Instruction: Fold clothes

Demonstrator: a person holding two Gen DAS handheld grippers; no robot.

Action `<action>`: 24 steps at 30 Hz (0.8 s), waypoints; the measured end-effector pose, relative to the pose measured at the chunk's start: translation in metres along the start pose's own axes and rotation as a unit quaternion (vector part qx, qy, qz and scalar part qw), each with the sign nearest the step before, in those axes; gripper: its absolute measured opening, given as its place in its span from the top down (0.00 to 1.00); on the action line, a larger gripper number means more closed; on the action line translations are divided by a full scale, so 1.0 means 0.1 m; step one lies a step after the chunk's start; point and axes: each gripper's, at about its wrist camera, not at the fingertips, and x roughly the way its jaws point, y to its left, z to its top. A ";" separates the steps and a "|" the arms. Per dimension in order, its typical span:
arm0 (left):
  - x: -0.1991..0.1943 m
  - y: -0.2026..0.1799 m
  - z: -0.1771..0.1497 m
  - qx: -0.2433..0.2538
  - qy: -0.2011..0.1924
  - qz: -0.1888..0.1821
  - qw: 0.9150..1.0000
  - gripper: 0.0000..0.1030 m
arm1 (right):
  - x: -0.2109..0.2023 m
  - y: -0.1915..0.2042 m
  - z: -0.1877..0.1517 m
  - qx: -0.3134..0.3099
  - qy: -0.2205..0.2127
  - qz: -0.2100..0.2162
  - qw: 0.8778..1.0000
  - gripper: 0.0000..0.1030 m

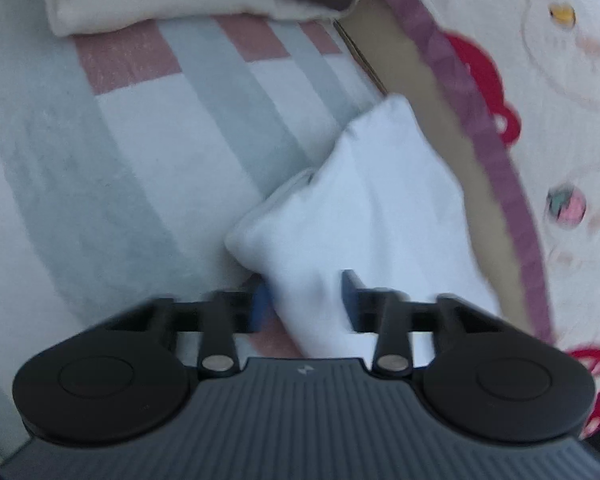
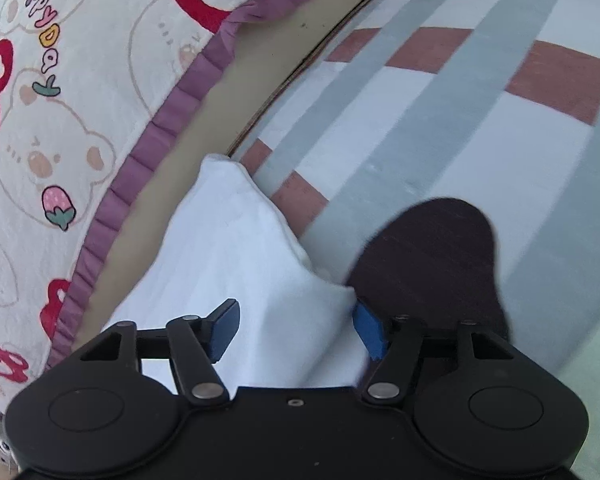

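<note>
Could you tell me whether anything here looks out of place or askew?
The white cloth is rumpled and askew, its far corner reaching past the edge of the striped rug toward the bear blanket. A dark cloth lies loose beside it. Nothing looks spilled or damaged.

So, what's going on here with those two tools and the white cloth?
A person is folding clothes with a hand-held tool in each hand. The left tool is closed on a bunched part of the white cloth, which lies on a striped sheet. The right tool is open, with cloth between its fingers but not yet gripped. A dark garment lies beside it, and a folded pile sits further off.
</note>
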 end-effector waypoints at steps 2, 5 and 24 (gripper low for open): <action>-0.08 -0.04 -0.02 0.003 -0.035 0.005 0.999 0.97 | -0.08 0.00 0.11 0.026 -0.016 0.032 0.999 0.90; -0.20 -0.10 -0.09 0.035 -0.069 0.017 0.997 0.96 | -0.19 0.10 0.26 -0.005 -0.025 0.040 0.999 0.90; 0.05 -0.06 -0.08 0.055 -0.039 0.072 0.995 0.88 | -0.05 -0.17 0.22 0.008 0.021 0.007 1.000 0.75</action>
